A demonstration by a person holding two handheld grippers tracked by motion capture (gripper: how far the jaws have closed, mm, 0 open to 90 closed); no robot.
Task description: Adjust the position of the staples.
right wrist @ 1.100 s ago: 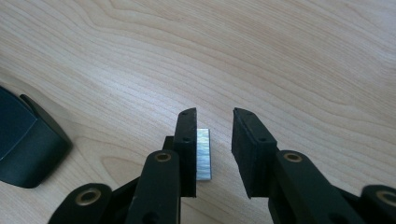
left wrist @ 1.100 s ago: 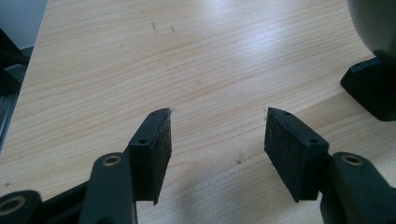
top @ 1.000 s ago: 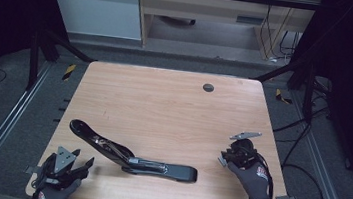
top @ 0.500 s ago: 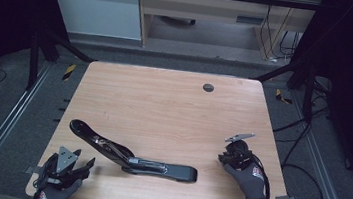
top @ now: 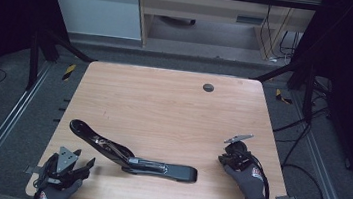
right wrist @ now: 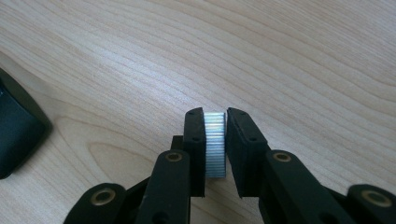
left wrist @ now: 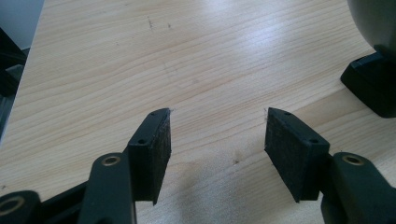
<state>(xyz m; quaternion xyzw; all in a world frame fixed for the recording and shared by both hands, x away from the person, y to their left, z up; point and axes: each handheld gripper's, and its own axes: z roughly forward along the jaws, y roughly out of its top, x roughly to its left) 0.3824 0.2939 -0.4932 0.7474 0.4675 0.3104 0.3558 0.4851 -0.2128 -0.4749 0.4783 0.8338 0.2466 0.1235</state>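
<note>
A black stapler (top: 132, 157) lies swung open on the wooden table (top: 164, 103), its top arm pointing up-left and its base toward the right. My right gripper (top: 222, 157) sits just right of the stapler's base, held by a gloved hand. Its jaws have just been closing, and in the right gripper view (right wrist: 215, 114) the pads now press on a silvery strip of staples (right wrist: 215, 144). The stapler's end (right wrist: 16, 135) shows at the left there. My left gripper (top: 83, 167) rests at the near left corner, open (left wrist: 217, 135) with nothing between its pads, the stapler (left wrist: 373, 88) off to its right.
A small round dark grommet (top: 208, 87) sits in the far part of the tabletop. Metal rails run along both sides of the table, and cables trail on the floor to the right. Bare wood stretches across the middle and far half.
The right gripper has shifted slightly left toward the stapler's base. The left gripper and the stapler have stayed where they were.
</note>
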